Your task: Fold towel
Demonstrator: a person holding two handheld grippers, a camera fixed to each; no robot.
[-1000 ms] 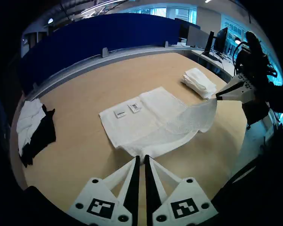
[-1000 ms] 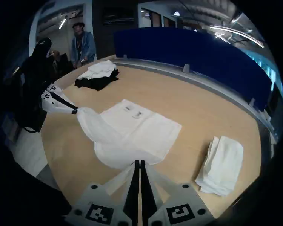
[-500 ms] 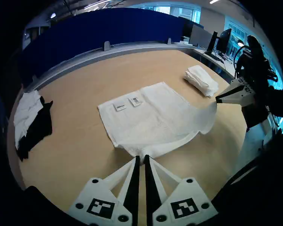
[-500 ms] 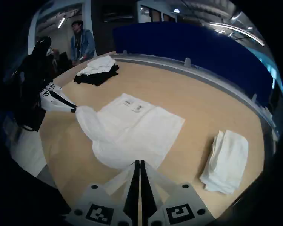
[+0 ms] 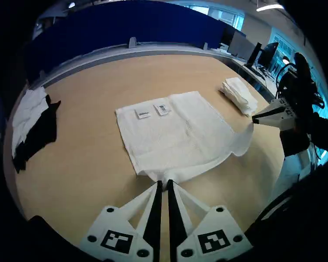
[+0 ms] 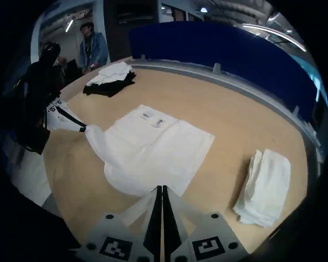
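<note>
Table: light wood table (image 5: 85,148) with a blue partition (image 5: 120,26) running along its far edge.
Towel: white towel (image 5: 177,131) spread out around the middle of the table. The far half lies flat, but the near edge is lifted off the wood and sags in a curve between its two near corners, one in each gripper.
Left gripper: left gripper (image 5: 164,182) has its jaws closed, pinching one near corner of the towel right at the fingertips. In the right gripper view it's over by the near edge of the table with the cloth trailing off its tips, held by a hand in a dark sleeve.
Right gripper: right gripper (image 6: 162,187) is the same deal, jaws clamped together on the other near corner. In the left gripper view it sits off the table's edge with the towel pulled up to its tips.
Tags: two small tags (image 5: 153,111) lie side by side on the towel, close to its far edge.
Folded stack: folded white towels (image 5: 239,94) sit near the table's edge on the right gripper's side, well apart from the spread towel.
Cloth pile: a heap of black and white cloth (image 5: 30,124) sits at the edge on the left gripper's side, toward the far corner.
Background: monitors (image 5: 262,52) sit beyond the folded stack, and a person (image 6: 92,46) is standing past the cloth pile.
</note>
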